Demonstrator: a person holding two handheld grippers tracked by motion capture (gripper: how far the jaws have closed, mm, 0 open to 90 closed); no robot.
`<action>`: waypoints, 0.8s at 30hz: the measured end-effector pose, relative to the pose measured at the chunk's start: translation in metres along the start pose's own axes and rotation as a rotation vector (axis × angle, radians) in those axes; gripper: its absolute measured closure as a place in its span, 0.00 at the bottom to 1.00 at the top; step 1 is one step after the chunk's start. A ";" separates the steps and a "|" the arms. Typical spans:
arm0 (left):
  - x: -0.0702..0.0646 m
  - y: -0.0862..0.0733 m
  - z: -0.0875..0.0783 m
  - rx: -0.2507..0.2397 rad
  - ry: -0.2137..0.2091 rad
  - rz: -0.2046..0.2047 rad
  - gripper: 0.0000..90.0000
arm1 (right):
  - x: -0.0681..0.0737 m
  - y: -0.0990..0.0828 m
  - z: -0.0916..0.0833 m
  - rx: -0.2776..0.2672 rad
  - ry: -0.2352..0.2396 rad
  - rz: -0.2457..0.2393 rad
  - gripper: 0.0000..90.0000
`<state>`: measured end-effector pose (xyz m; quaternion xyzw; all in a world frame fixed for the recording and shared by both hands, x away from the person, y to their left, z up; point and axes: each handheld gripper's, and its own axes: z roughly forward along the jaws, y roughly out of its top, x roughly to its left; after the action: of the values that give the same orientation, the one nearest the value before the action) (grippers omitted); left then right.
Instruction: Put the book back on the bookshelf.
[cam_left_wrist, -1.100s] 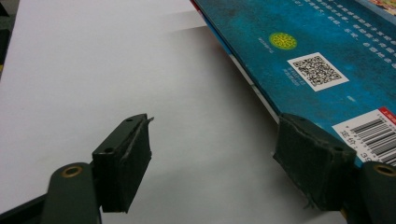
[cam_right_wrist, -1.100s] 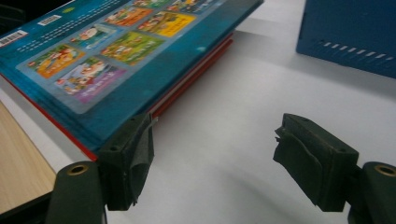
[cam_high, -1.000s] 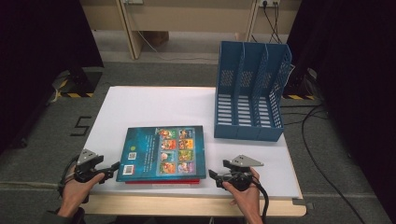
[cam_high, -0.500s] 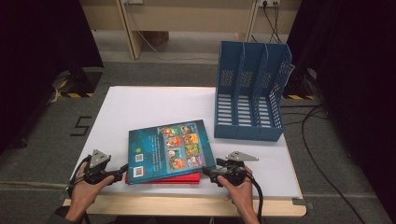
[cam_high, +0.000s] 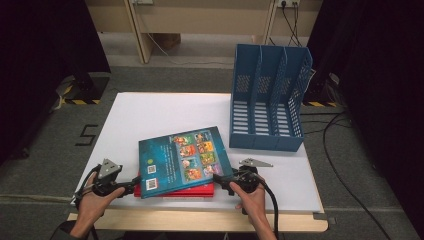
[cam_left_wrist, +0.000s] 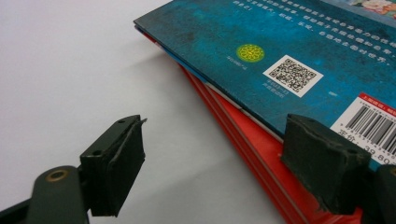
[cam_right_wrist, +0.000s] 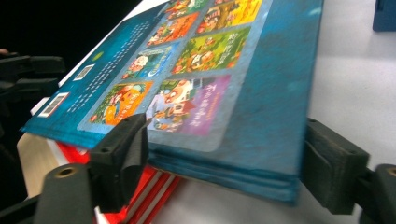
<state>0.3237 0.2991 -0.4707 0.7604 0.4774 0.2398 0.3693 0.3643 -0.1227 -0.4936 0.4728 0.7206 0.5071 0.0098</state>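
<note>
So the blue book (cam_high: 184, 159) sits crooked on top of a red book (cam_high: 197, 190) near the front edge of the white table (cam_high: 165, 107), turned so its far right corner points toward the blue file rack (cam_high: 267, 100) standing at the back right. The right gripper (cam_high: 219, 179) is at the blue book's near right corner; in the right gripper view the jaws stand wide on either side of the book's spine end, which looks lifted off the red one, and I can't tell if the pads actually press on it. The left gripper (cam_high: 134, 188) is at the near left corner of the stack. Its jaws have just been opening, one pad over bare table, the other up by the red book's edge, gripping nothing.
</note>
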 end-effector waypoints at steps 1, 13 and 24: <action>0.000 0.000 0.000 0.000 0.000 0.000 0.22 | 0.000 0.000 0.000 0.000 0.000 0.000 0.24; -0.005 -0.001 0.002 -0.010 -0.001 -0.015 0.21 | -0.007 0.004 0.006 -0.053 -0.022 0.120 0.33; -0.015 -0.002 0.007 -0.008 0.005 -0.003 0.29 | 0.000 0.017 -0.010 -0.206 -0.027 0.111 0.53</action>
<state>0.3212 0.2839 -0.4761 0.7574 0.4787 0.2433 0.3715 0.3709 -0.1298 -0.4762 0.5154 0.6370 0.5718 0.0402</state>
